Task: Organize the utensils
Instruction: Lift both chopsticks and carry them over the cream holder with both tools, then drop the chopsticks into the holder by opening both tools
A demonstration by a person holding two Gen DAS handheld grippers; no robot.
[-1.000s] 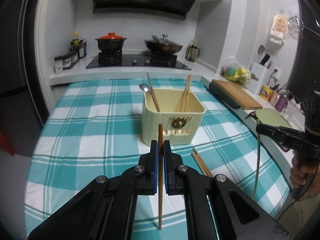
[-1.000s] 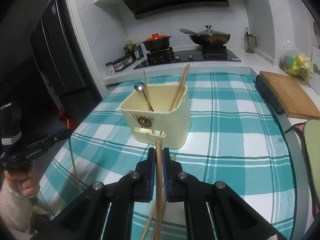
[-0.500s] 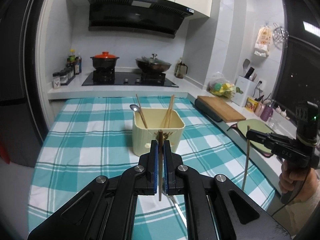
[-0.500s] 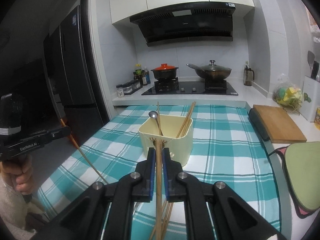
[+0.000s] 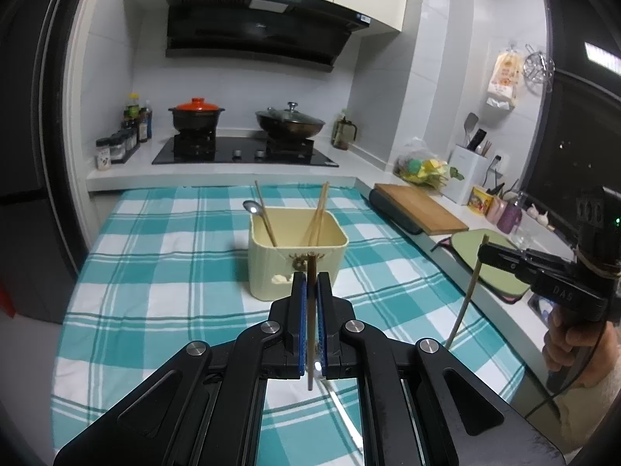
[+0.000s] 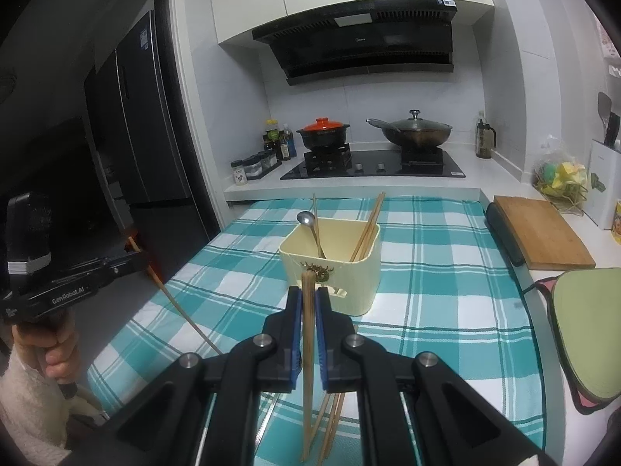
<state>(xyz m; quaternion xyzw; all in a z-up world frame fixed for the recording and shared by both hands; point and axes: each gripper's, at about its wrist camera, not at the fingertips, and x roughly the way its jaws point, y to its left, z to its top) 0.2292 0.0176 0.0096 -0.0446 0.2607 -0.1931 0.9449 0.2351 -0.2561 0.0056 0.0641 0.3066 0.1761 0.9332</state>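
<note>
A cream utensil holder (image 5: 297, 268) stands mid-table on the teal checked cloth (image 5: 155, 272), with a spoon (image 5: 252, 207) and several chopsticks (image 5: 319, 213) leaning inside. My left gripper (image 5: 311, 277) hovers short of the holder, shut on one upright chopstick (image 5: 310, 349). In the right wrist view my right gripper (image 6: 308, 291) is likewise shut on a chopstick (image 6: 307, 349) just short of the holder (image 6: 349, 283). Each gripper shows in the other's view: the right one (image 5: 481, 254) at the right, the left one (image 6: 143, 258) at the left. Loose chopsticks (image 6: 333, 423) lie on the cloth under the right gripper.
A hob with a red-lidded pot (image 5: 196, 112) and a wok (image 5: 289, 122) sits beyond the table. Spice jars (image 5: 116, 147) stand back left. A wooden cutting board (image 5: 421, 209) and a green mat (image 5: 485, 260) lie on the right counter. A dark fridge (image 6: 132, 124) stands to the left.
Both grippers have risen and drawn back from the holder, each keeping its chopstick. The holder looks smaller and lower in both views; most of this happened in the first half second.
</note>
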